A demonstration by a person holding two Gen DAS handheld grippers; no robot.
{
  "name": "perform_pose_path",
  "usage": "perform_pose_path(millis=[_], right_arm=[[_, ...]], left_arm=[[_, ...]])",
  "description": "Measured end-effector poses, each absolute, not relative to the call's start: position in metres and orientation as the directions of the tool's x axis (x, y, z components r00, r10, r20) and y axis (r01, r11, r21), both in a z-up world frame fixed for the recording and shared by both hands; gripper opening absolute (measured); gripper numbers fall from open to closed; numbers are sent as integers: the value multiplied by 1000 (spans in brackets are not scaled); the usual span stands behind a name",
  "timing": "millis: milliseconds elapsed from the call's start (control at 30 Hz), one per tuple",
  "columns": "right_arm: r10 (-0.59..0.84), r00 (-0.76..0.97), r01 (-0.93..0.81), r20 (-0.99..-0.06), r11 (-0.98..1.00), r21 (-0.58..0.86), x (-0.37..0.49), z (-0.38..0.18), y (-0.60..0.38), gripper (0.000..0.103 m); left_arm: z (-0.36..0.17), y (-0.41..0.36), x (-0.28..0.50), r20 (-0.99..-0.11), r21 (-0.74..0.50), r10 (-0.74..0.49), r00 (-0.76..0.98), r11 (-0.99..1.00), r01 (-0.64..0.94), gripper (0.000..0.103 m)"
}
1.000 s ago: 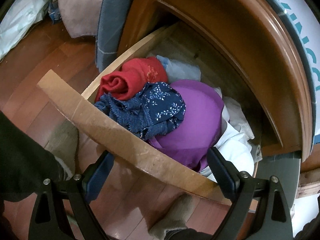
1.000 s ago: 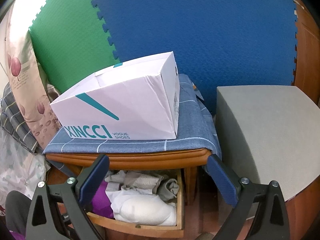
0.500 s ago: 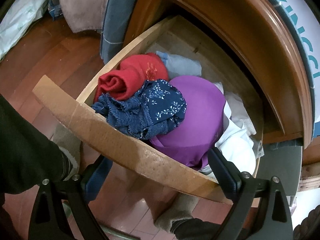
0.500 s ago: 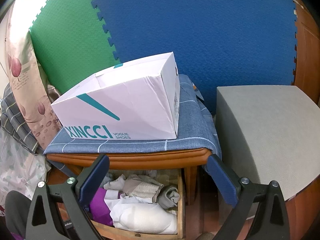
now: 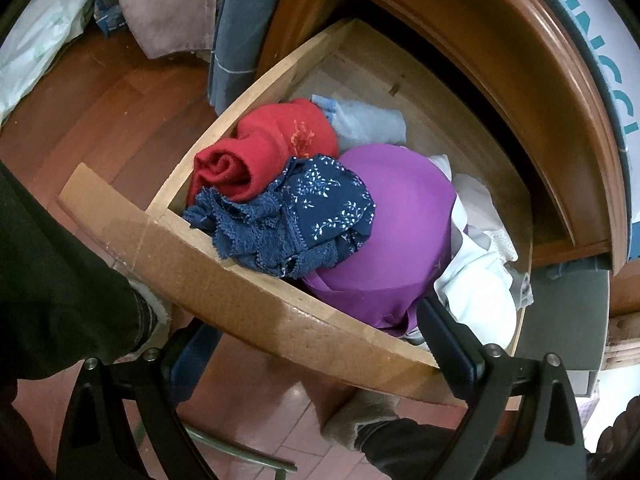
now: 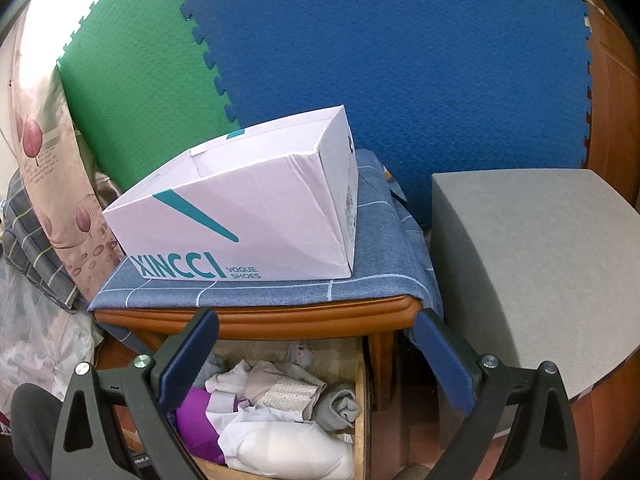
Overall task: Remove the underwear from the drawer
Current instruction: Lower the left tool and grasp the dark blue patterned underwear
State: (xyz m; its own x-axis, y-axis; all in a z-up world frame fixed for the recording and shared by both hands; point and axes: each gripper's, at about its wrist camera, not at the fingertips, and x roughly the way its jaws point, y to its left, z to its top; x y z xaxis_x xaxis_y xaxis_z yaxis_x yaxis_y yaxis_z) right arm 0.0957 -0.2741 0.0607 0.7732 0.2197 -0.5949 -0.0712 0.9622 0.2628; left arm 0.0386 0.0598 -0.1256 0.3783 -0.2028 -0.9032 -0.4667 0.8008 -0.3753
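Navy lace underwear (image 5: 288, 220) heaped ahead of wide-open left claw (image 5: 308, 344), just beyond drawer (image 5: 248, 300) front; empty right claw (image 6: 316, 356), likewise spread, farther off.

A shoebox (image 6: 248, 216) sits on a cloth-covered nightstand (image 6: 256, 320), its open drawer (image 5: 248, 300) below piled with underwear (image 5: 288, 216). A padded block (image 6: 532, 264) stands just to the right, foam mats (image 6: 360, 60) behind.

Open wooden drawer (image 5: 248, 304) heaped with crumpled underwear: navy lace-trimmed floral piece (image 5: 296, 224) atop red, purple, white garments.
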Motion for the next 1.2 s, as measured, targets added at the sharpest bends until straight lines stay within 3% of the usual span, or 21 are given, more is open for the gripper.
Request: perform_pose_path(millis=[200, 500, 700, 800, 900, 1067, 1200], right_arm=[[222, 775, -73, -592, 962, 265, 96, 62, -274, 100], [225, 779, -66, -586, 958, 280, 94, 63, -281, 100], [234, 785, -63, -573, 951, 301, 91, 65, -285, 100], [235, 786, -63, -572, 950, 304, 90, 65, -287, 100], [238, 786, -62, -570, 948, 311, 90, 66, -288, 100], [238, 787, -59, -569, 947, 315, 90, 65, -289, 100], [238, 781, -59, -578, 948, 312, 91, 64, -288, 100]], left_arm=[[-124, 60, 37, -896, -381, -196, 399, 800, -463, 97], [-100, 57, 33, -918, -274, -114, 380, 875, -399, 96], [-71, 56, 27, -926, -190, -70, 371, 935, -299, 96], [-53, 60, 34, -916, -196, -108, 386, 960, -198, 97], [-34, 56, 54, -920, -93, -59, 386, 993, -72, 99], [-59, 49, 90, -974, -80, -102, 204, 990, 112, 99], [-79, 53, 104, -983, -66, -86, 162, 990, 128, 96]])
